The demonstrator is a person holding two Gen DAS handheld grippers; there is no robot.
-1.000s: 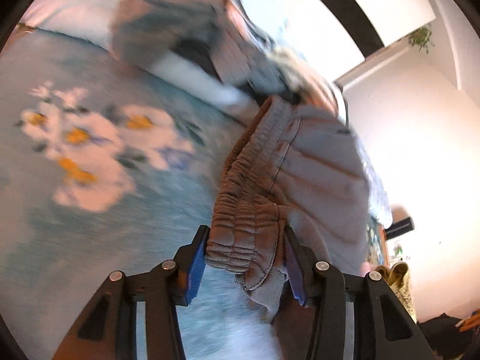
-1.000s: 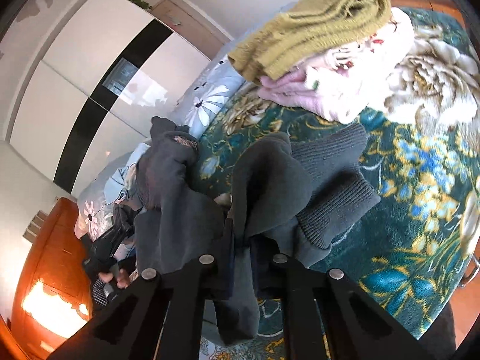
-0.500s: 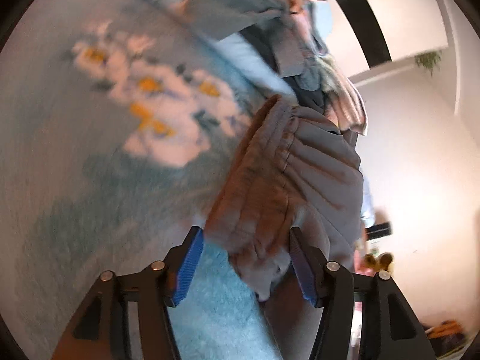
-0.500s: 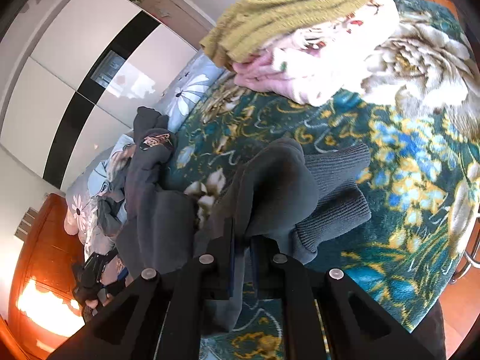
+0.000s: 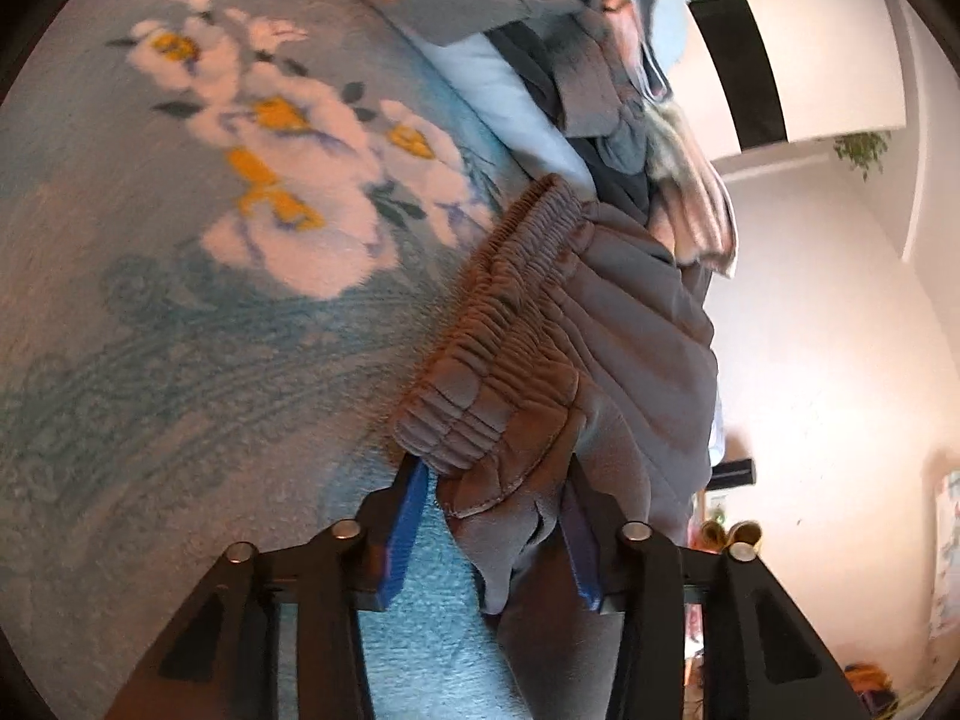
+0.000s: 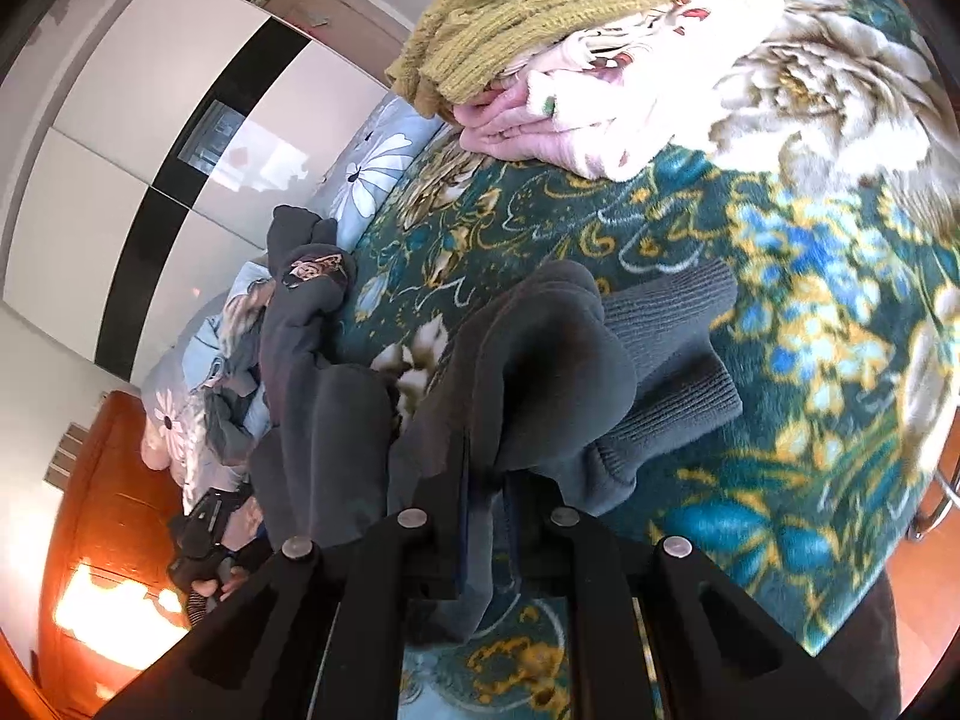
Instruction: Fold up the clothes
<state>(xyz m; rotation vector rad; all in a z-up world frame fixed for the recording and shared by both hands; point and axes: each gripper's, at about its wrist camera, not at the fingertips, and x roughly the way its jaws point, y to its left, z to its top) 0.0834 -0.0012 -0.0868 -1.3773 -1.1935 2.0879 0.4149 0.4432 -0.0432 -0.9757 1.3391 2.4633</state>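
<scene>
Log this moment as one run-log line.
task: fold clothes | left tool: holds waistband | right tool: shut on pants | folded pile on blanket

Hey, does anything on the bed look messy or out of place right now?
Yes. A heap of unfolded clothes lies crumpled by the pillows, unlike the neatly folded stack. The dark trousers hang bunched from the right gripper.

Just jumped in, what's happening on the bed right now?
A person is folding dark grey sweatpants with two handheld grippers. The left gripper holds the elastic waistband; the right gripper is shut on the fabric near the ribbed cuffs. A folded stack topped by an olive knit sits on the floral blanket.
</scene>
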